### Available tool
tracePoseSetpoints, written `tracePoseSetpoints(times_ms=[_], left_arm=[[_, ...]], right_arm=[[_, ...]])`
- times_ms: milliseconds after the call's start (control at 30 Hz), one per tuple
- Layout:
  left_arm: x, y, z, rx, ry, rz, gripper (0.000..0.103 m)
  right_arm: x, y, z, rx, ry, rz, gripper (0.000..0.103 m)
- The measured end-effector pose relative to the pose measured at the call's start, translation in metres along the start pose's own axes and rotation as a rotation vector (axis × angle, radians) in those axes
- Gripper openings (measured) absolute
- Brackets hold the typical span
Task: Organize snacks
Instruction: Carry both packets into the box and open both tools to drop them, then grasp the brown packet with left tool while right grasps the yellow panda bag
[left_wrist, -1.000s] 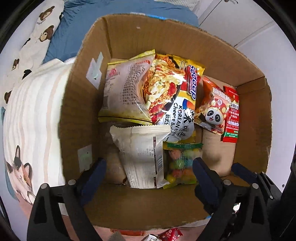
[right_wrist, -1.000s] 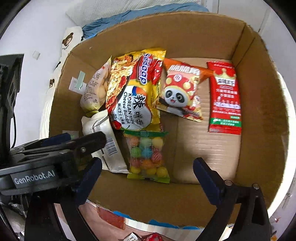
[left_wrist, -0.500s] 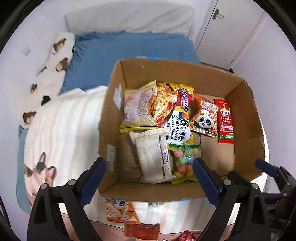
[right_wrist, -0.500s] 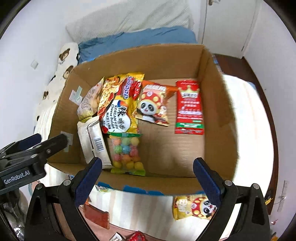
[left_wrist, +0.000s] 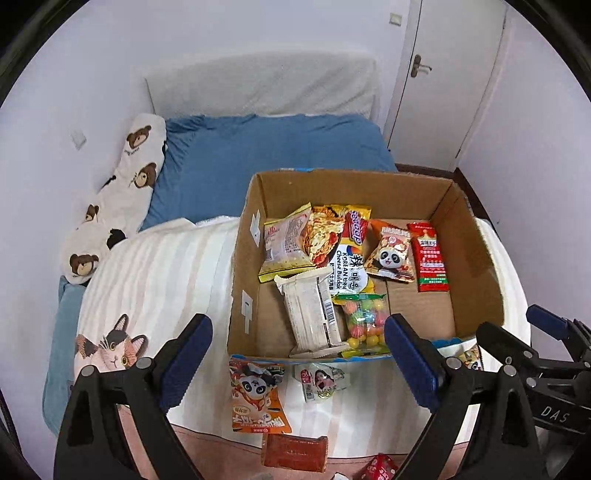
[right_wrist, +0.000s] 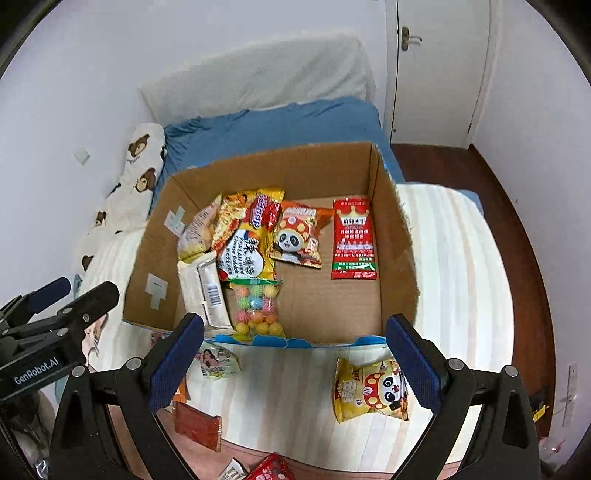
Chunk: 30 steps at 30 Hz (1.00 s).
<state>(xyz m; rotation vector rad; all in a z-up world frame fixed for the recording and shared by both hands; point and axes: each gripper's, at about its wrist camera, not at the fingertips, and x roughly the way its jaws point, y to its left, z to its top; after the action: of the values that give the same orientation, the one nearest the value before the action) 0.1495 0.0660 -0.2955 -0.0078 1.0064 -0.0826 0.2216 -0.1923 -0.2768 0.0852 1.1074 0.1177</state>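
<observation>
An open cardboard box (right_wrist: 391, 236) sits on a striped blanket (right_wrist: 454, 258) on a bed. Six snack packets lie flat inside, most with long axes running from near wall to far wall: a red sachet (right_wrist: 353, 238), a panda packet (right_wrist: 297, 238), a noodle pack (right_wrist: 249, 236), a candy bag (right_wrist: 255, 308) and two pale packets. A yellow panda packet (right_wrist: 371, 389) lies outside. The left gripper (left_wrist: 295, 354) and right gripper (right_wrist: 293, 354) hover spread wide, holding nothing.

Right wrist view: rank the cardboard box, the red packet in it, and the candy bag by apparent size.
1. Cardboard box
2. Candy bag and red packet: look alike; the bag lies nearer the camera, so unranked.
</observation>
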Motion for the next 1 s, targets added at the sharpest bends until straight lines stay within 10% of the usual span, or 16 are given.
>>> tracePoseSetpoints(times_ms=[333,667,1000], left_arm=[[-0.011,0.02,-0.032,-0.138,0.052,-0.064,0.095],[0.112,0.08,-0.184,-0.726,0.576,-0.309,0.094],[0.167,0.077,-0.205,-1.044,0.636,-0.359,0.093]], right_arm=[[-0.026,-0.008,-0.03,0.053,0.005,0.078,0.101],[0.042,-0.072,-0.101,0.246,0.192,0.067,0.101],[0.112,-0.096,-0.092,0.285,0.28,-0.035,0.101]])
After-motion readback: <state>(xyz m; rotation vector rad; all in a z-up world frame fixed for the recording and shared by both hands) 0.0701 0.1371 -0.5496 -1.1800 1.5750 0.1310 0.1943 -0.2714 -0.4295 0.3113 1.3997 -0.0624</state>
